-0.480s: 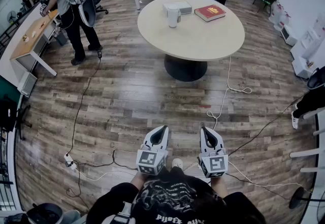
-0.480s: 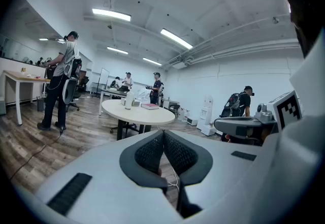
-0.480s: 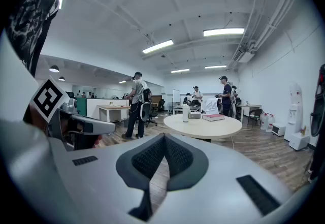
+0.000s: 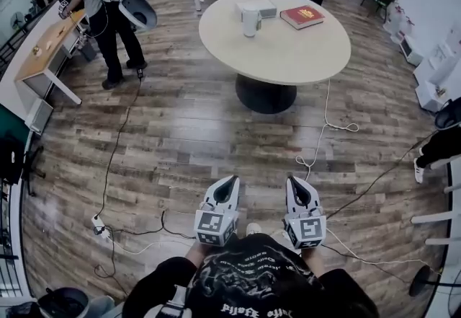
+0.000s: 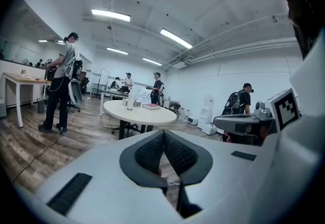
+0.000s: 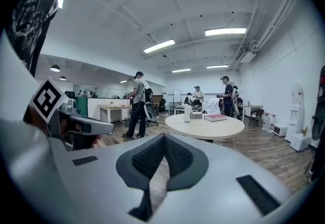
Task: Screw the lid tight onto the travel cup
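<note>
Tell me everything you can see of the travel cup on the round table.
The travel cup is a tall, whitish cylinder standing upright on the far side of the round beige table. A pale box sits just behind it; a red book lies to its right, apart from it. From here it is too small to tell its material or whether it is capped. Nothing holds it: the left gripper and right gripper are shut, empty, well short of the table.

Bright, even light from ceiling strips (image 5: 110, 15) — shadows soft, faint sheen on the floor (image 4: 180, 136). Strong fisheye bending at edges; gripper views black at corners — near foreground slightly soft.
</note>
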### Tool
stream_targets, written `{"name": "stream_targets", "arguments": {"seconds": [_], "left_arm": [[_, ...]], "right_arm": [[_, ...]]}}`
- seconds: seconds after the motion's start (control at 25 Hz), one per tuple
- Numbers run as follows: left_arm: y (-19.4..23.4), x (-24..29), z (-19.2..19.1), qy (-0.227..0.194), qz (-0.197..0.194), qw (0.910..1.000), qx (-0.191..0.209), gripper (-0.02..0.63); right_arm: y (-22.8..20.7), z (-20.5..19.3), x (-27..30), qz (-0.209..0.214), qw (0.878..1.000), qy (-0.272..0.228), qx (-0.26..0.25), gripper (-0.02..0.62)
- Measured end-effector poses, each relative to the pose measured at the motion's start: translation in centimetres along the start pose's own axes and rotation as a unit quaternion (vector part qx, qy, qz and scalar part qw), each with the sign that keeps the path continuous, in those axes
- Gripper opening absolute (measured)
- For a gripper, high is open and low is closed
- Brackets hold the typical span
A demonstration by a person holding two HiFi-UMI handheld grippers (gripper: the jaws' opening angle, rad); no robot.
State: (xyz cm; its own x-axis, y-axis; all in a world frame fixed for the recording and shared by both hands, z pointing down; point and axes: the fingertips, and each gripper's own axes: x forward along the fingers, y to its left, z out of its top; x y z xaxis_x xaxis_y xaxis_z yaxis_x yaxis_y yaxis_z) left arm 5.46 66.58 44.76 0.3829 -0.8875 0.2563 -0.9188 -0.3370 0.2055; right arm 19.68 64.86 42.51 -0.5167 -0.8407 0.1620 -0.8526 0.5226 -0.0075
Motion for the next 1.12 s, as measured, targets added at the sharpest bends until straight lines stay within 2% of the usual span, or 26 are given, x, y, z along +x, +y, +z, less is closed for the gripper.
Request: {"name": "stream_targets", "arguments": {"seconds": [0.24,0.28,0.36,0.4,0.48,0.56,0.76,0.96,1.12], "left_arm": [[0.9,-0.1,0.9,-0.005,-0.005,1.0000,0.003,0.025],[1.1,-0.1,1.0,-0.006,-0.011,0.9999,0.003,0.052],[1.1,-0.2,1.3,-0.010,-0.028,0.9996,0.006,0.179],[1.1,-0.3,1.4,-0.011,-0.035,0.9993,0.009,0.237],[1.3,-0.4,1.4,-0.011,-0.051,0.9985,0.016,0.300],[1.8,-0.4,1.3,-0.010,-0.068,0.9974,0.020,0.347],[4.2,-0.1,1.1,-0.004,-0.089,0.9953,0.037,0.348],[6.2,1.2,1.4,0.003,-0.087,0.9960,0.021,0.348],[7.6,3.3,1.9,0.009,-0.080,0.9967,0.014,0.347]], "right_arm": [[-0.2,0.6,0.4,-0.012,0.999,0.016,0.037,0.011],[0.1,0.4,0.6,-0.003,0.999,0.012,0.040,0.046],[1.0,0.3,0.8,0.014,0.999,0.007,0.047,0.192],[1.5,0.4,0.9,0.020,0.999,0.006,0.049,0.242],[2.3,0.9,1.3,0.024,0.999,0.004,0.048,0.306],[2.8,1.2,2.0,0.018,0.999,0.000,0.041,0.339],[4.1,1.3,4.4,0.008,0.999,-0.014,0.031,0.353],[4.5,0.7,6.4,0.012,0.999,0.017,0.031,0.360],[3.0,0.9,9.2,0.017,0.999,0.004,0.033,0.362]]}}
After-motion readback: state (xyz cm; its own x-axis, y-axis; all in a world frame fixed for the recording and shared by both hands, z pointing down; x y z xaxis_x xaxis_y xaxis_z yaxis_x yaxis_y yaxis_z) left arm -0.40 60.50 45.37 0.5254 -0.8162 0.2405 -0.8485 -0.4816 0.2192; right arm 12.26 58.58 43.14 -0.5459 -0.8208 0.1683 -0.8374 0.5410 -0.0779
